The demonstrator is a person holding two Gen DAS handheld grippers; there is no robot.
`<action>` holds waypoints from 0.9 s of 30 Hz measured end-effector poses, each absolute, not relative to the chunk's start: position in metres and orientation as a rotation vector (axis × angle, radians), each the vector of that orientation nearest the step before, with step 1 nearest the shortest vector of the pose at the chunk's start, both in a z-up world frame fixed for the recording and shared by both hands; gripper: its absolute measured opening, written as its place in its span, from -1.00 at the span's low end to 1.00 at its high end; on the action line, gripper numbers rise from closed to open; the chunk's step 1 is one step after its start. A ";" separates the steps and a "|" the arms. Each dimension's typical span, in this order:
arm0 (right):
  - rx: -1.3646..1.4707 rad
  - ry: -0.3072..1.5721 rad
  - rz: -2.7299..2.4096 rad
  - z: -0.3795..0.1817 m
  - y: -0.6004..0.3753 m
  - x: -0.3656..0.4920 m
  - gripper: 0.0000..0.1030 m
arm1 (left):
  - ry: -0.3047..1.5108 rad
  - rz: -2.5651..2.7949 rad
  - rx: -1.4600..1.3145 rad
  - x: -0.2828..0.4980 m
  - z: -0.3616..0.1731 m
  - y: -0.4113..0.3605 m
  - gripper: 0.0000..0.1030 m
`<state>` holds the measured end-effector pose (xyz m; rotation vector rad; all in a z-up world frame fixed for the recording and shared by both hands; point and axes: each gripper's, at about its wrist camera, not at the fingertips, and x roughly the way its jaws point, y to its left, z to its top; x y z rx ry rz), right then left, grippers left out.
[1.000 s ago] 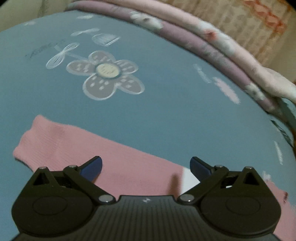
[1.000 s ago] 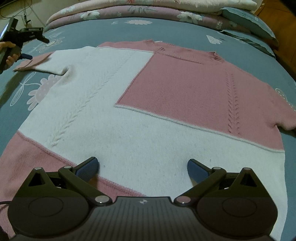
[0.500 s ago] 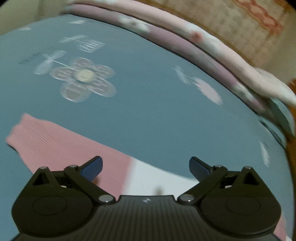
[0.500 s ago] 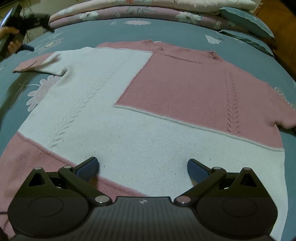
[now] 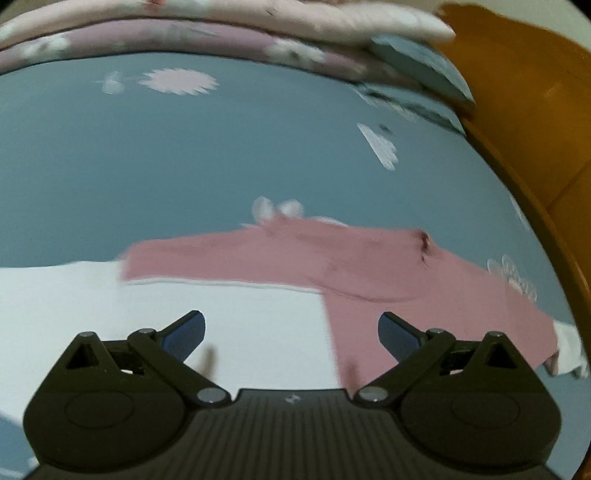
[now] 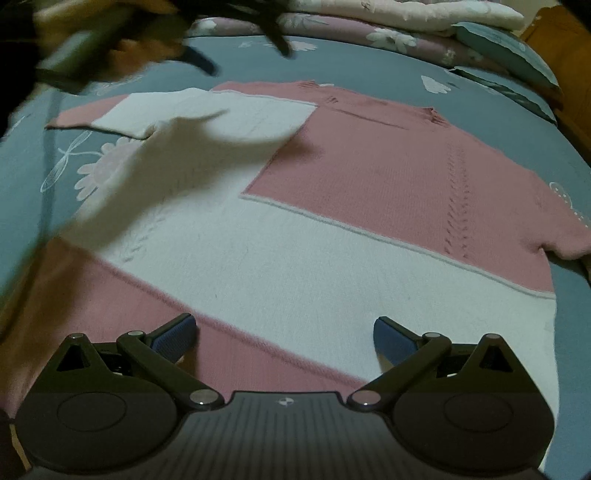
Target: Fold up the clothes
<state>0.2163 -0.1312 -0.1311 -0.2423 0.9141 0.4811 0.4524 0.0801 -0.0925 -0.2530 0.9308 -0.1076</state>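
Note:
A pink and white knitted sweater [image 6: 332, 206] lies spread flat on the blue flowered bedspread [image 6: 406, 74], collar at the far side, short sleeves out to both sides. My right gripper [image 6: 283, 334] hovers open over the near hem, with nothing between its blue pads. In the left wrist view, my left gripper [image 5: 291, 332] is open above the white part of the sweater [image 5: 240, 314], near its left shoulder, holding nothing. The right wrist view shows it as a dark blurred left gripper [image 6: 236, 22] at the top left, held by a hand [image 6: 122, 44], casting a shadow on the cloth.
Folded pink and mauve quilts [image 6: 388, 26] and a blue pillow [image 6: 506, 55] line the far side of the bed. A wooden bed frame [image 5: 535, 122] rises on the right. Bare bedspread [image 5: 147, 155] stretches beyond the collar.
My left gripper has swung from the left sleeve cuff rightward toward the collar and shoulder, and its view is blurred by the motion. The right gripper has barely moved.

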 end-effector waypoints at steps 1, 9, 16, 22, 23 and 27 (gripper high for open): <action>-0.248 0.912 0.481 -0.130 -0.134 0.214 1.00 | 0.933 -0.116 -0.238 0.457 -0.099 0.069 0.93; -0.265 0.904 0.451 -0.129 -0.156 0.207 1.00 | 0.917 -0.017 -0.121 0.496 -0.134 0.058 0.93; -0.228 0.939 0.477 -0.134 -0.163 0.212 1.00 | 0.895 0.047 -0.106 0.519 -0.135 0.062 0.94; -0.217 0.948 0.487 -0.136 -0.163 0.216 1.00 | 0.893 -0.006 -0.113 0.480 -0.090 0.061 0.94; -0.215 0.949 0.491 -0.136 -0.163 0.216 1.00 | 0.894 -0.017 -0.108 0.471 -0.080 0.061 0.94; -0.206 0.954 0.498 -0.136 -0.164 0.219 1.00 | 0.891 -0.050 -0.099 0.430 -0.047 0.058 0.96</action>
